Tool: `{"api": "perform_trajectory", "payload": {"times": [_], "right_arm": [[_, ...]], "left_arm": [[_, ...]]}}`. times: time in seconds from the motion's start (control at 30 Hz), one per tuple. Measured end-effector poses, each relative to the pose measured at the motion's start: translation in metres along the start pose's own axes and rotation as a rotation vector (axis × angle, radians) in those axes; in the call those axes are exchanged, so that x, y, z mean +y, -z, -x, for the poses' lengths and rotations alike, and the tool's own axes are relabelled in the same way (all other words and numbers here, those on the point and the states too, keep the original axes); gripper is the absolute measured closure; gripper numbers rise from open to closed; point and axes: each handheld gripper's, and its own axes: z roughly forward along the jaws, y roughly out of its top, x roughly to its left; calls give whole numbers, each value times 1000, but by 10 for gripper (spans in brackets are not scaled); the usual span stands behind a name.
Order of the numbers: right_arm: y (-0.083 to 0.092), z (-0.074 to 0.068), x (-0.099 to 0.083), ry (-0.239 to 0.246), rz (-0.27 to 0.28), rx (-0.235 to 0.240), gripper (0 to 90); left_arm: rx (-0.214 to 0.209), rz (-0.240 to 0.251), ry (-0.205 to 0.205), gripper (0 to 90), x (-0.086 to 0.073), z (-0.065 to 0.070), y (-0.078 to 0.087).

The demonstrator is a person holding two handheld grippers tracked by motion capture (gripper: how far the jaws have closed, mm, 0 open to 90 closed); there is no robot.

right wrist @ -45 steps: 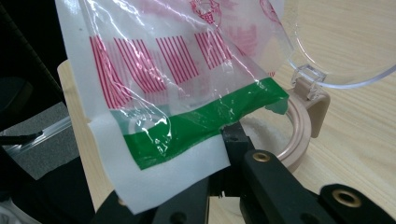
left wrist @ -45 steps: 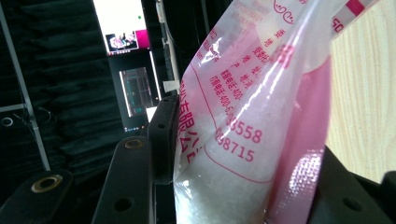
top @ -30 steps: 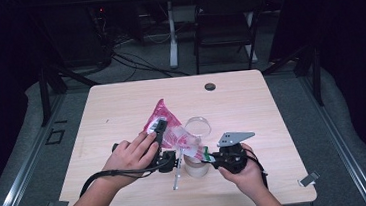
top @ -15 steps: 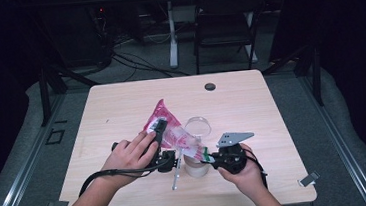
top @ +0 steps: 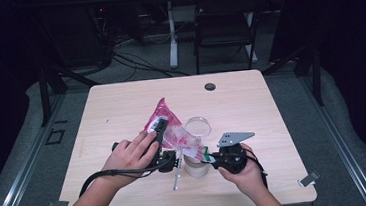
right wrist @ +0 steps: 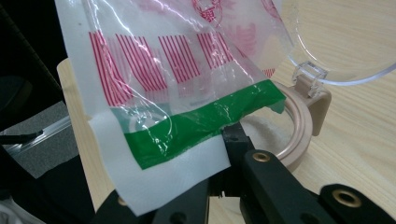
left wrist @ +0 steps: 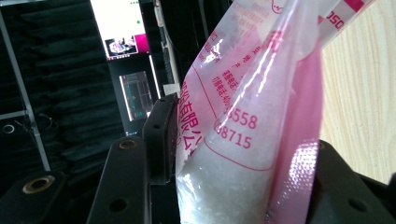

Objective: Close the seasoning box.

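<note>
Soft pink-and-clear bag of white granules [top: 173, 131] near frame centre, tilted over beige jar [top: 195, 166] on desk [top: 271, 100]. Left hand-held gripper [top: 161, 137] clamped on filled body; right hand-held gripper [top: 212, 158] clenched on green-striped corner. Probably limp, slippery, weighty below; best pinched at seams.

Black right gripper [top: 211, 157] with grey 3-cornered plate, brass-ringed screw holes.

From my left gripper view the bag [left wrist: 247, 140] runs off the top and bottom edges; its pink print at upper right is cut short.
</note>
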Motion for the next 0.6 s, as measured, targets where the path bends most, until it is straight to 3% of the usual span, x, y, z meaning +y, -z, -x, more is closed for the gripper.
{"api": "perform_trajectory", "payload": {"times": [0.37,0.47,0.53,0.6], "right_arm": [[0,-5,3,14,-1,14,900],[1,-5,3,13,0,15,900],[1,-5,3,11,5,9,900],[2,-4,3,11,7,8,900]], "left_arm": [[14,-6,-12,557,-1,-4,1],[9,0,5,557,-1,-3,1],[11,1,-7,564,0,-4,2],[0,-4,14,587,0,-2,3]]}}
